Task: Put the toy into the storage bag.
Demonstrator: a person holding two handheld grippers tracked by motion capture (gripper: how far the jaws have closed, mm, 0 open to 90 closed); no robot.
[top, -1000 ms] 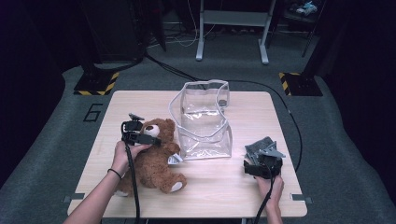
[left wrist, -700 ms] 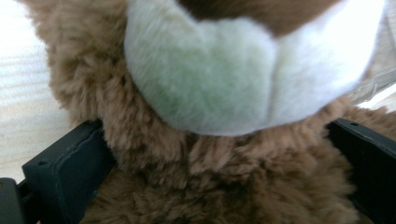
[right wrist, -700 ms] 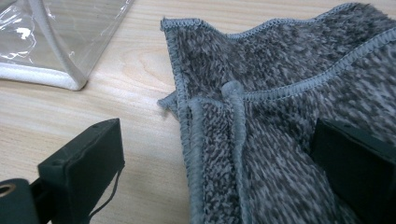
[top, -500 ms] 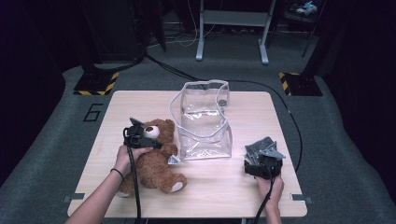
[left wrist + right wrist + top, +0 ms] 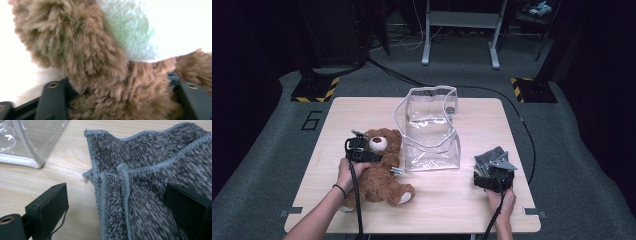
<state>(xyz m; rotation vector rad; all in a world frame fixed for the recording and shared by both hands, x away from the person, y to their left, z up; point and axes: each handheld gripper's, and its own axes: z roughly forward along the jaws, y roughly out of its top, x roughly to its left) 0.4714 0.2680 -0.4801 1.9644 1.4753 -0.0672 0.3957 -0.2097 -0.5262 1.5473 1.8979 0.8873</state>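
A brown teddy bear (image 5: 379, 177) lies on its back on the left half of the wooden table (image 5: 362, 112). My left gripper (image 5: 374, 156) is at the bear's neck, just below its head. Its jaws have just been closing, and the bear's fur (image 5: 105, 75) bulges between them and presses on both pads. A grey fleece cloth (image 5: 489, 159) lies near the right front edge. My right gripper (image 5: 493, 169) stands open at it, with one fingertip (image 5: 47, 202) on the bare wood and the other on the cloth (image 5: 150, 170).
A clear plastic bag (image 5: 432, 130) with white trim stands open in the middle of the table, between the bear and the cloth. A black cable (image 5: 522, 130) runs off the table's right edge. Metal stand legs are on the floor behind.
The left gripper has settled slightly lower onto the bear by its head. The right gripper and the cloth have stayed where they were.
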